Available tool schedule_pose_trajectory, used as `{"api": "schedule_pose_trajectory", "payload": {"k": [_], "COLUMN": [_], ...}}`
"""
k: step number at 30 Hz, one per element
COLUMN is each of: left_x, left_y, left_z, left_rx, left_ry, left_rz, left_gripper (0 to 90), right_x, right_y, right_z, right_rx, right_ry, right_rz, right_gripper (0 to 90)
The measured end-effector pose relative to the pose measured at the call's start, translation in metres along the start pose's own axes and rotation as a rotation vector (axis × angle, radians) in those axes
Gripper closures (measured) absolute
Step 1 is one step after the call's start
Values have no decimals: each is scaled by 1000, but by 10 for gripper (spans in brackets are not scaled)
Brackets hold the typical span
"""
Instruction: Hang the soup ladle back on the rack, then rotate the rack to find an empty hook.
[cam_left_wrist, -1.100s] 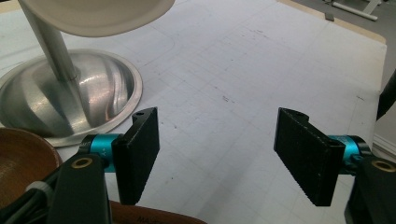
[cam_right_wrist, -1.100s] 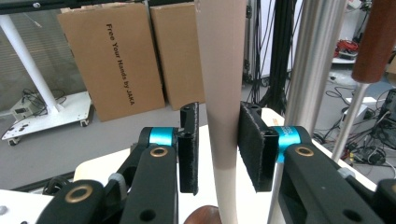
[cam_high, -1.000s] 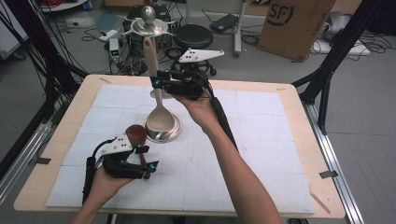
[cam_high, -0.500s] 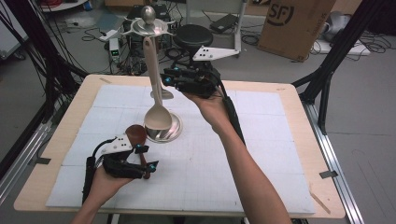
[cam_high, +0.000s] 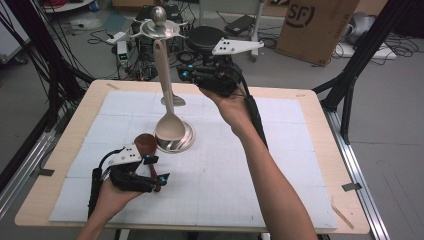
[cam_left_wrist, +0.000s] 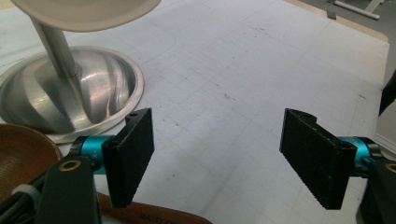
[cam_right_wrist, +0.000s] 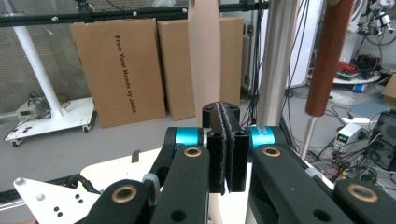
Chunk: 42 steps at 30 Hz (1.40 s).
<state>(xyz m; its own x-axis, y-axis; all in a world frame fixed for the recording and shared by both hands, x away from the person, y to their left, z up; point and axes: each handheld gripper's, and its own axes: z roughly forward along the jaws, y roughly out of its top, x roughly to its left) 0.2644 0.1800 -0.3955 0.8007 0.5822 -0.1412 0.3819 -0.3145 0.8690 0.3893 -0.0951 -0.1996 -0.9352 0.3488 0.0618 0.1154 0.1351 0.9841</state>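
The pale spoon (cam_high: 167, 107) is hung on the stand (cam_high: 176, 141); the brown spoon (cam_high: 148, 150), beside the wide left claw (cam_high: 159, 179), remains; the right claw (cam_high: 187, 73) is closed empty

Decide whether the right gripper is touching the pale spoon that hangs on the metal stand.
Apart. The high view shows a clear gap between the right gripper, its jaws shut on nothing, and the pale spoon.

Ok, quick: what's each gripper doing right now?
Left gripper: open, nothing between its jaws; the brown spoon lies beside it.
Right gripper: closed, holding nothing.
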Motion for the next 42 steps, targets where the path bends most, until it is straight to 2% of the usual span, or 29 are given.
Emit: {"api": "schedule_pose_trajectory", "payload": {"k": [6, 17, 26, 42], "left_x": [-1, -1, 0, -1], "left_y": [0, 0, 0, 0], "left_z": [1, 1, 1, 1], "left_rx": [5, 5, 5, 7], "left_ry": [0, -3, -3, 5], "left_rz": [-3, 0, -1, 1], "left_gripper": [261, 252, 244, 194], "right_x": [-3, -1, 0, -2], "right_y": [11, 31, 39, 40], "right_z": [-4, 1, 6, 16], "right_rx": [-15, -23, -28, -39], "right_ry": [-11, -8, -8, 23], "right_rz": [-5, -36, -48, -63], "right_gripper": [894, 894, 894, 894]}}
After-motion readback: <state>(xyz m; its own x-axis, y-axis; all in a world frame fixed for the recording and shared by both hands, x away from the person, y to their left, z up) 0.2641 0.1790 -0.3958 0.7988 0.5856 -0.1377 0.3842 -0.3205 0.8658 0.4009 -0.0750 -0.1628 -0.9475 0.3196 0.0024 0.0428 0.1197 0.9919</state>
